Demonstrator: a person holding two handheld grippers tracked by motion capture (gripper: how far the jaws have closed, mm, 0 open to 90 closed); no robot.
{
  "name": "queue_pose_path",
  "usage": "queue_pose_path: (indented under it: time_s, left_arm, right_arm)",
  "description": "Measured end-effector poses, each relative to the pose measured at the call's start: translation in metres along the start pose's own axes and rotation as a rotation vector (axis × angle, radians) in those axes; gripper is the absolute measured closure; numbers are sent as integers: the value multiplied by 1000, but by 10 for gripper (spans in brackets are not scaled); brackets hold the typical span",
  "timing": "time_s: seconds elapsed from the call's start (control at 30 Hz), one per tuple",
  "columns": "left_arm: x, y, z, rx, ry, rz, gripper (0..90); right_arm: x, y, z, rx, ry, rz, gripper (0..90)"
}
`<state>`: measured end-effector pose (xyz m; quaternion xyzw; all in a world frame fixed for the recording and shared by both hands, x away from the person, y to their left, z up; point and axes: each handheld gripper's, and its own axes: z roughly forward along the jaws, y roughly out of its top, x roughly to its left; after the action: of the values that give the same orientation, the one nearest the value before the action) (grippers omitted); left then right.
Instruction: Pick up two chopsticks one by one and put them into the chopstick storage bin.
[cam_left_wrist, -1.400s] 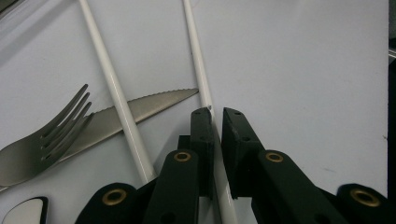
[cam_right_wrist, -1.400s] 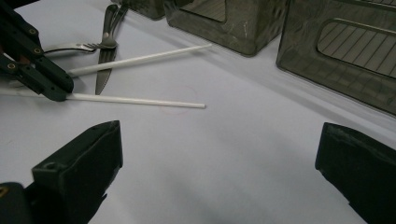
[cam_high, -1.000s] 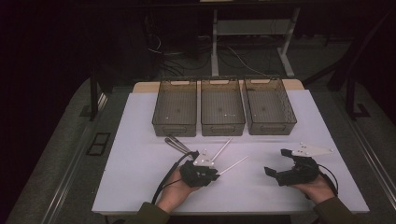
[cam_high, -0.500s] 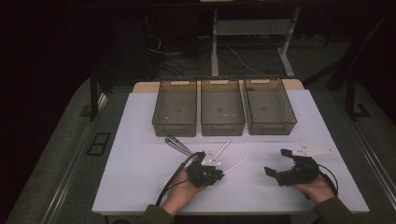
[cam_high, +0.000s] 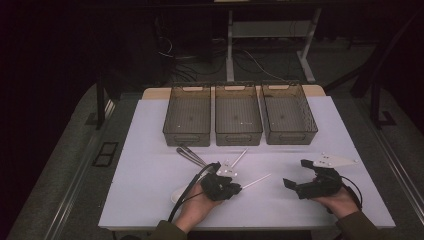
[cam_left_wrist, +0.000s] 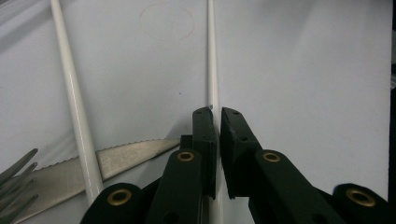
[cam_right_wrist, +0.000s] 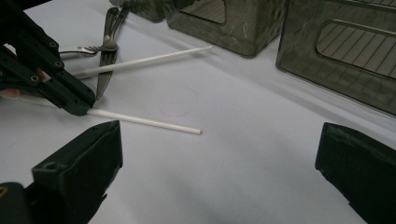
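since a second ago the left gripper (cam_high: 235, 188) has slid a little toward the person's near edge and to the right, and the white chopstick (cam_high: 256, 181) it works on has come along; the right gripper (cam_high: 300, 176) sits where it was.

the left gripper's jaws are nearly together, clamped on that thin white chopstick (cam_left_wrist: 212, 70), which runs straight out ahead between them in the left gripper view. the stick is plain, smooth and slender, lying low over the white table (cam_high: 150, 170). a second white chopstick (cam_left_wrist: 74, 102) lies apart to the left of those jaws, crossing a serrated knife (cam_left_wrist: 126, 156), with fork tines (cam_left_wrist: 16, 179) further left.

the right gripper's jaws stand wide apart, touching nothing. three empty bins (cam_high: 239, 115) stand well beyond both grippers.
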<state>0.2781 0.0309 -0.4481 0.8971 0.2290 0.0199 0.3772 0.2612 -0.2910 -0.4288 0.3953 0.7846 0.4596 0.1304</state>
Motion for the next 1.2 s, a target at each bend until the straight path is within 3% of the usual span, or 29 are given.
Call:
queue_pose_path:
  time_s: [0.07, 0.17, 0.3, 0.63, 0.83, 1.2]
  left_arm:
    - [1, 0, -1, 14, -4, -1, 833]
    - [-2, -1, 0, -5, 13, -24, 837]
    - [-5, 0, 0, 7, 34, 14, 848]
    - [-5, 5, -7, -21, 31, 4, 849]
    - [-1, 11, -16, -83, 10, -40, 849]
    - [12, 29, -45, -225, 11, -57, 849]
  right_arm:
    - [0, 0, 0, 0, -1, -2, 6]
    - [0, 0, 0, 0, -1, -2, 6]
    - [0, 0, 1, 1, 0, -1, 6]
    - [-1, 0, -1, -11, 0, 4, 6]
    - [0, 1, -1, -17, 1, -1, 6]
    - [2, 0, 1, -16, 5, -2, 6]
